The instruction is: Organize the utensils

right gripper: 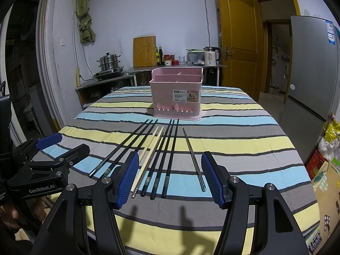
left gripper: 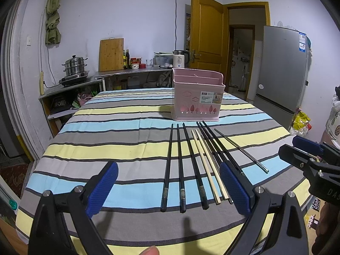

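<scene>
Several chopsticks lie side by side on the striped tablecloth [left gripper: 106, 127]: black ones [left gripper: 180, 165], a wooden pair [left gripper: 205, 163] and a thin metal one [left gripper: 240, 148]. Behind them stands a pink utensil basket [left gripper: 197, 95] with dividers; I see nothing in it. My left gripper [left gripper: 169, 189] hovers open over the near ends of the black and wooden sticks, holding nothing. In the right wrist view my right gripper [right gripper: 170, 179] is open over the wooden pair [right gripper: 148, 157], the black sticks [right gripper: 165, 155] and the metal stick [right gripper: 193, 159], with the basket [right gripper: 176, 93] beyond.
Each gripper shows in the other's view: the right gripper [left gripper: 301, 149] at the right edge, the left gripper [right gripper: 63, 145] at the left. A steel counter [left gripper: 127, 72] with a steamer pot [left gripper: 74, 65], cutting board and kettle lines the back wall. A fridge [left gripper: 280, 74] stands right.
</scene>
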`<state>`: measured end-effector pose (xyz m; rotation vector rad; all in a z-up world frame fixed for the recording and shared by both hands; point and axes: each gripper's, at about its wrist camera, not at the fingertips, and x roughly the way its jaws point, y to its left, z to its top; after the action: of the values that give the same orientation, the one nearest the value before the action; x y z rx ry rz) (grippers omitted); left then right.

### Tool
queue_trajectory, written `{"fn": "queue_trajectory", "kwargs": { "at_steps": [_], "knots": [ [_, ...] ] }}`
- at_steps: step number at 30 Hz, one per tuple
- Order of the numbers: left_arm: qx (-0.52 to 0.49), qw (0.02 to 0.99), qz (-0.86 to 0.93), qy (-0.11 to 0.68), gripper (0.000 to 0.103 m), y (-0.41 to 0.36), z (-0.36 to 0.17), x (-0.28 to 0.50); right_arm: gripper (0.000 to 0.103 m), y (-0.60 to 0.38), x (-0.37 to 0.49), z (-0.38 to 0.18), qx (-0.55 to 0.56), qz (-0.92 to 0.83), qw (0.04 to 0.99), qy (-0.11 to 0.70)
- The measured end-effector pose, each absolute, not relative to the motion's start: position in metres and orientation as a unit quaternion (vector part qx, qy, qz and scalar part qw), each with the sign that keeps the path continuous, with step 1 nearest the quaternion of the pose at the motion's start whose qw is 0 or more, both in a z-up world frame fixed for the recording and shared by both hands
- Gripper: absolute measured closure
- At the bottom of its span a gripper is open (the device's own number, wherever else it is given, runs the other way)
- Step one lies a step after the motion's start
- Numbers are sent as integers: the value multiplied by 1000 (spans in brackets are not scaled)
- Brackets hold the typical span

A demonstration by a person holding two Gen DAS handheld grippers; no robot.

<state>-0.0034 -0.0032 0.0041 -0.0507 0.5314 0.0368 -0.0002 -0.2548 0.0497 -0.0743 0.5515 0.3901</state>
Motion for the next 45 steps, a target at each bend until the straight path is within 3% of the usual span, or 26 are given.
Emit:
{"fn": "queue_trajectory", "kwargs": {
  "at_steps": [21,34,41,45],
  "knots": [
    [-15,962,14,273,5,-7,0,7,41,-254,9,44,-36,191,939,284],
    [-24,940,13,341,5,22,-16,82,41,-252,70,32,-47,189,926,322],
    [-42,915,-6,401,12,39,-31,133,41,-246,116,12,-70,187,906,374],
    [-35,900,-24,433,22,35,-41,154,42,-243,136,2,-78,189,895,397]
  ]
}}
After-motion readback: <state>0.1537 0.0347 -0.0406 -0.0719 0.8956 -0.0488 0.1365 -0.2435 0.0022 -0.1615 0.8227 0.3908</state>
